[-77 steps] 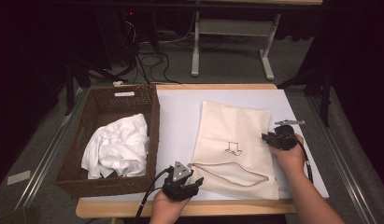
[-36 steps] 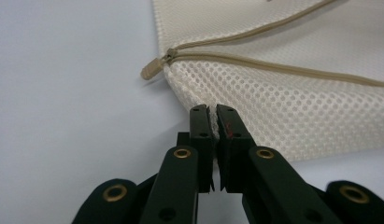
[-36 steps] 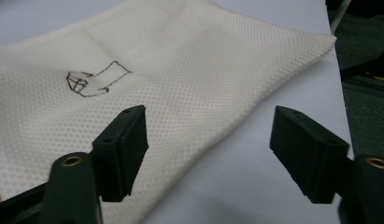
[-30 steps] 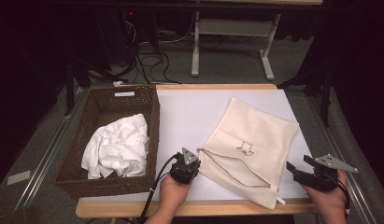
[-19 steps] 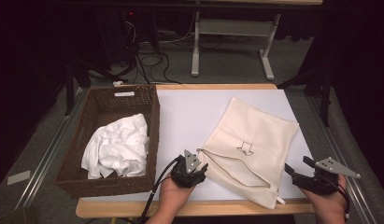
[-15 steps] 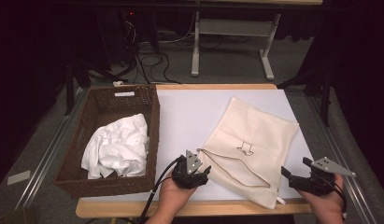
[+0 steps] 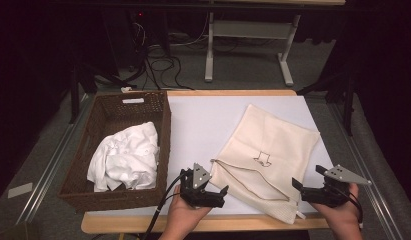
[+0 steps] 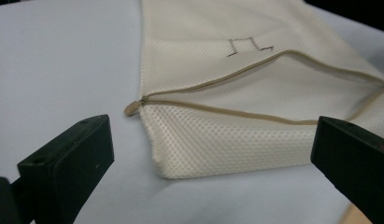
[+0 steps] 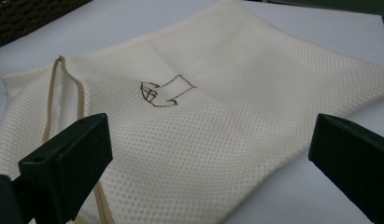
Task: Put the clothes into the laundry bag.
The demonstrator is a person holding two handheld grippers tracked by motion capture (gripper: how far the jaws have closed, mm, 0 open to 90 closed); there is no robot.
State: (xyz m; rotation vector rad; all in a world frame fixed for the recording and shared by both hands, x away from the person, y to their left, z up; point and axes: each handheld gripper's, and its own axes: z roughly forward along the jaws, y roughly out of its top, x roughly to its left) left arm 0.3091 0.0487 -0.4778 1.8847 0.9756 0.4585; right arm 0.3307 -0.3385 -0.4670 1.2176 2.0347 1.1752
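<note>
A cream mesh bag [image 7: 273, 145] lies skewed on the white table [image 7: 203, 120], its zip partly open along the near edge. A small drawn mark [image 7: 263, 158] sits on its top face. My left gripper [image 7: 220, 196] hovers at the bag's near-left corner. Its jaws have just been opening and stand wide apart. The bag's corner [image 8: 180, 140] and the zip pull [image 8: 131, 108] lie ahead of it, untouched. My right gripper [image 7: 305, 176] is off the bag's near-right corner. Its jaws have just been opening too, with the bag [image 9: 217, 140] lying flat beyond them, not pinched.
A brown wicker basket [image 7: 165, 135] stands on the left of the table with a crumpled white cloth [image 7: 125, 162] inside. The table's wooden front edge [image 7: 233, 222] runs just under both hands. Desk legs [image 7: 209, 55] and cables [image 7: 158, 55] are on the floor behind.
The bag, straight at first, was turned and drawn toward the front edge. Over the last second the left gripper opened, let go of the bag's corner and rose back; the right gripper opened wider.
</note>
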